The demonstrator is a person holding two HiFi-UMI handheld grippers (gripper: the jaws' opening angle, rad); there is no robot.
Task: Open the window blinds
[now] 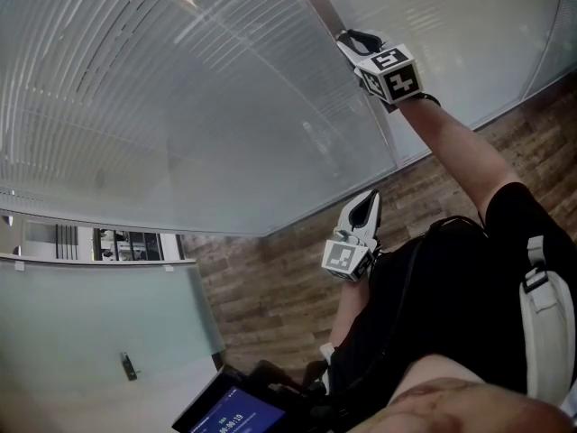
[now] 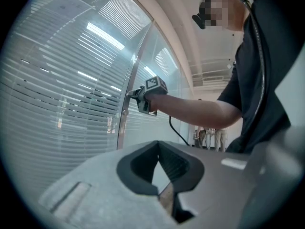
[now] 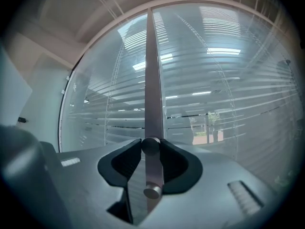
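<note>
Floor [image 1: 270, 278]: brown wood planks, 6 o'clock, head view
Screen [image 1: 230, 415]: lit blue, 6 o'clock, bottom edge
Handle [image 1: 129, 365]: small, dark, on pale panel, 7 o'clock
People [image 2: 209, 137]: standing far off, 4 o'clock, left gripper view

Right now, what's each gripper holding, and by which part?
Right gripper is clamped on the upper round knob of the metal post between the panes, jaw tips on its sides. Left gripper holds nothing, jaws together.

A: Head view?
B: High up, facing steeply down the blinds [image 1: 180, 106]. Takes in left claw [image 1: 365, 204] and right claw [image 1: 359, 41].
A: Claw views?
B: Left: low, set back, looking up at right claw. Right: hard against the knob [image 3: 150, 145], facing the blinds.
</note>
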